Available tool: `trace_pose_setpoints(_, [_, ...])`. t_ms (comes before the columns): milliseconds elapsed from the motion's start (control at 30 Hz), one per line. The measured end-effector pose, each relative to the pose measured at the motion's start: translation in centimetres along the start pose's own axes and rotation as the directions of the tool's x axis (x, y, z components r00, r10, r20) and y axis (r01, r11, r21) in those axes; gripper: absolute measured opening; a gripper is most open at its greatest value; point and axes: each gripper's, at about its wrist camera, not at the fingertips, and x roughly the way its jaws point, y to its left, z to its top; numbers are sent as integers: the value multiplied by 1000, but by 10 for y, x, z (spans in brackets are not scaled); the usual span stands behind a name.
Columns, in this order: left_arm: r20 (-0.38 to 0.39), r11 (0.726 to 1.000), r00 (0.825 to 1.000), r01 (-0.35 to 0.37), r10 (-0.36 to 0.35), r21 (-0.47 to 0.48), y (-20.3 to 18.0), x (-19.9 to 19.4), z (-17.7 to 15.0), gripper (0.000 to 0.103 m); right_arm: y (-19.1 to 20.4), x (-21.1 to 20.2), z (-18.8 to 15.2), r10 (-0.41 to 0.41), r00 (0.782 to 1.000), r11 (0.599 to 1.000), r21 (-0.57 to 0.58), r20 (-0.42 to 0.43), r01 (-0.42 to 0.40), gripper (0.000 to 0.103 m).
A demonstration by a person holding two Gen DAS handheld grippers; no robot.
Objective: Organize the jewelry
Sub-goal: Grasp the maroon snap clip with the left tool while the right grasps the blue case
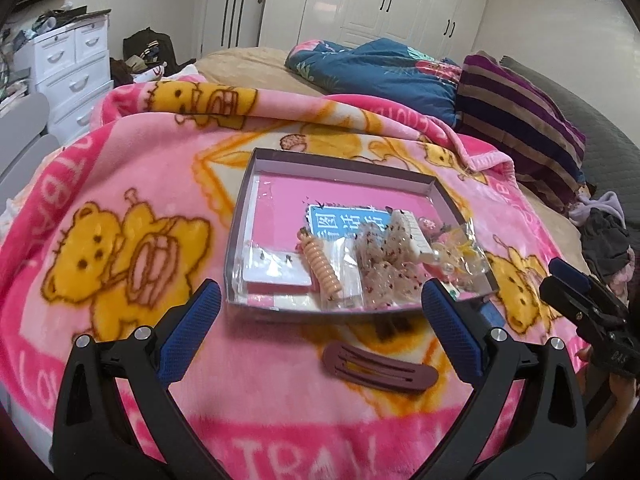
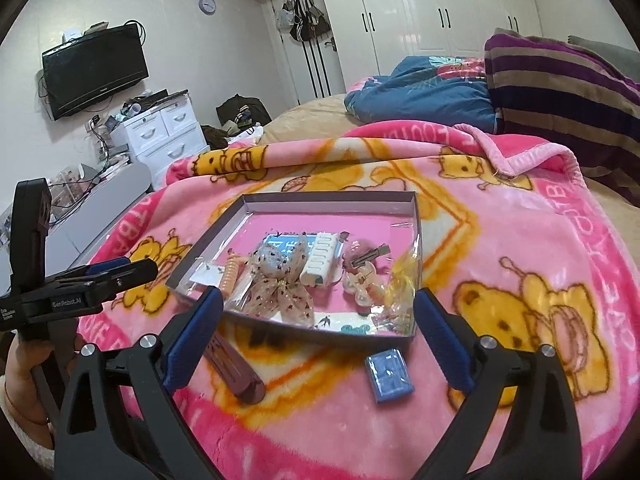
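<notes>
A shallow grey box (image 1: 340, 162) (image 2: 332, 198) with a pink floor lies on the pink bear blanket. Inside it are a peach spiral hair tie (image 1: 322, 266) (image 2: 231, 276), a speckled sheer bow (image 1: 380, 268) (image 2: 280, 280), a white comb clip (image 1: 412, 236) (image 2: 320, 264), a blue card (image 1: 340, 222) and bagged trinkets (image 1: 460, 252) (image 2: 400, 280). A maroon snap clip (image 1: 380, 366) (image 2: 236, 368) lies on the blanket in front of the box. A small blue packet (image 2: 389, 374) lies beside it. My left gripper (image 1: 320, 312) is open and empty above the box's near edge. My right gripper (image 2: 318, 316) is open and empty too.
The blanket (image 1: 140, 184) covers a bed with a blue quilt (image 1: 380, 64) and a striped purple blanket (image 1: 520, 120) behind. A white drawer unit (image 1: 72, 68) stands at the left, wardrobes (image 2: 440, 4) at the back, and a wall television (image 2: 94, 70). A hand (image 2: 24, 380) holds the left gripper.
</notes>
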Motion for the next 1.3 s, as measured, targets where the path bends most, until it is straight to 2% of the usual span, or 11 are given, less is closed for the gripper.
trace_pose_setpoints(433, [-73, 997, 997, -6, 11, 76, -17, 4, -34, 94, -14, -10, -23, -25, 999, 1000, -3, -41, 25, 96])
trace_pose_setpoints(667, [-127, 989, 992, 42, -24, 140, -35, 10, -51, 94, -28, -13, -36, -48, 997, 999, 13, -63, 49, 96])
trace_pose_setpoints(900, [-199, 960, 980, 67, -11, 272, -64, 30, -68, 94, -44, -7, -47, -75, 991, 997, 20, -111, 78, 96])
trace_pose_setpoints(1067, [-236, 943, 972, 74, 5, 326, -77, 46, -73, 94, -56, 4, -56, -83, 985, 995, 36, -152, 89, 96])
trace_pose_setpoints(1300, [-288, 904, 957, 100, 27, 417, -97, 69, -79, 94, -66, 16, -61, -76, 979, 994, 60, -191, 89, 96])
